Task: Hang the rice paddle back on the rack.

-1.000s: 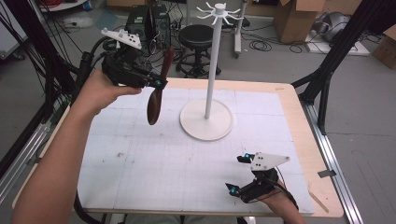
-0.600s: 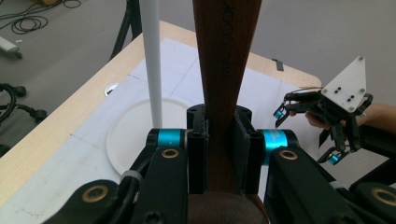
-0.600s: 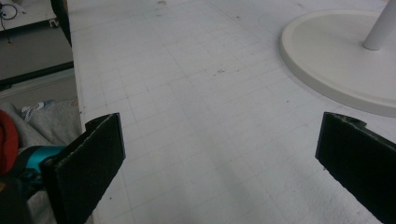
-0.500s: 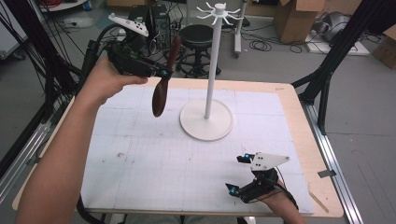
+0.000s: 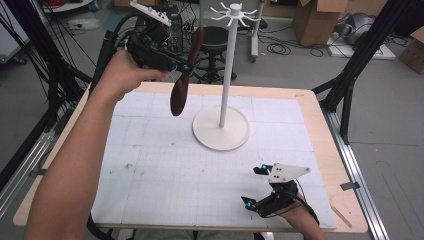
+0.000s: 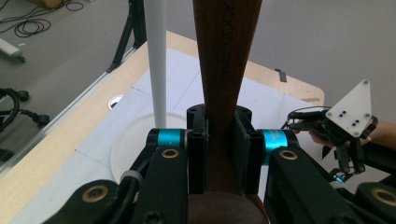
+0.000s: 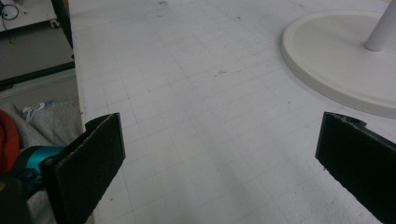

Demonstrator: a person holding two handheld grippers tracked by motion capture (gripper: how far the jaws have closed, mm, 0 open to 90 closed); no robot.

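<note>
Nearest to the person, the right gripper (image 5: 256,186) rests low at the near right part of the table (image 5: 320,130), just above the white gridded mat (image 5: 150,165). Its 2 black jaws stand wide apart and hold nothing; in the right gripper view only the bare mat lies between the pads (image 7: 91,163). The grey three-cornered plate (image 5: 285,173) sits on top of it, and the right hand (image 5: 300,220) comes in from the bottom edge.

Farther on, in the middle of the mat, stands the white stand (image 5: 227,75): a round flat base (image 5: 221,129), a thin upright pole, and a ring of short hooks (image 5: 233,11) at the top. Nothing hangs on the hooks.

Farthest and highest, the left hand (image 5: 122,75) holds the left gripper (image 5: 186,67) in the air above the far left side of the table. Its jaws are closed tight on a dark brown wooden spoon (image 5: 182,80), gripping the narrow part of the handle. The spoon hangs almost upright, slightly tilted, with its oval bowl (image 5: 178,99) down and the handle end up. It is just left of the pole and does not touch it. In the left gripper view the handle (image 6: 227,56) rises between the pads (image 6: 197,154), with the white pole (image 6: 156,60) beside it.
</note>
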